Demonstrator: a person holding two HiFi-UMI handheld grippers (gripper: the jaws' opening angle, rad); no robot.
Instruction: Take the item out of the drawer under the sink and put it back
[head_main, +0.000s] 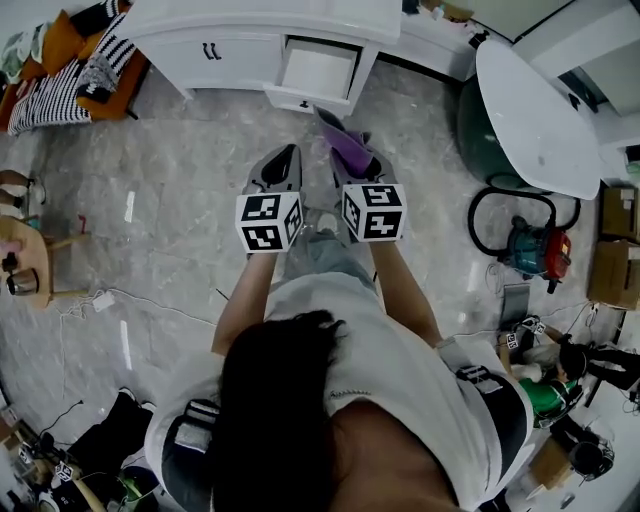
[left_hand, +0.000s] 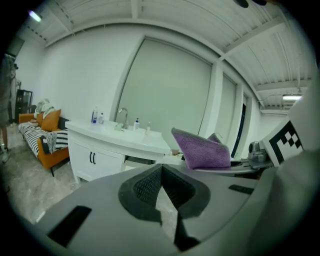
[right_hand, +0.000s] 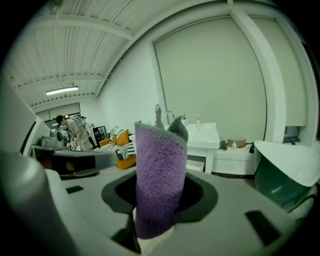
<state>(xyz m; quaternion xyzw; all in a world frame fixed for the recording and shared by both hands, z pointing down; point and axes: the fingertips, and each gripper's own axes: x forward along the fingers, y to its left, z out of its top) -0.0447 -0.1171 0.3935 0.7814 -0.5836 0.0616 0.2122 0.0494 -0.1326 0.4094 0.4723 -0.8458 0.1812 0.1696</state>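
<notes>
Beyond the person's head (head_main: 272, 400), a purple cloth (head_main: 338, 135) is pinched upright in the right gripper (head_main: 356, 168), presumably for the far open drawer (head_main: 315, 68); the left gripper (head_main: 281, 165) is closed on nothing.

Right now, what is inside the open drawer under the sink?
The drawer shows a bare white bottom; the counter hides its back. The right gripper holds the purple cloth.

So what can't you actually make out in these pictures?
- Drawer interior: head view, its back part lies under the countertop.
- Bottles by the tap: left gripper view, too small to read.
- Right gripper: right gripper view, the purple cloth it grips covers where its jaws meet.
</notes>
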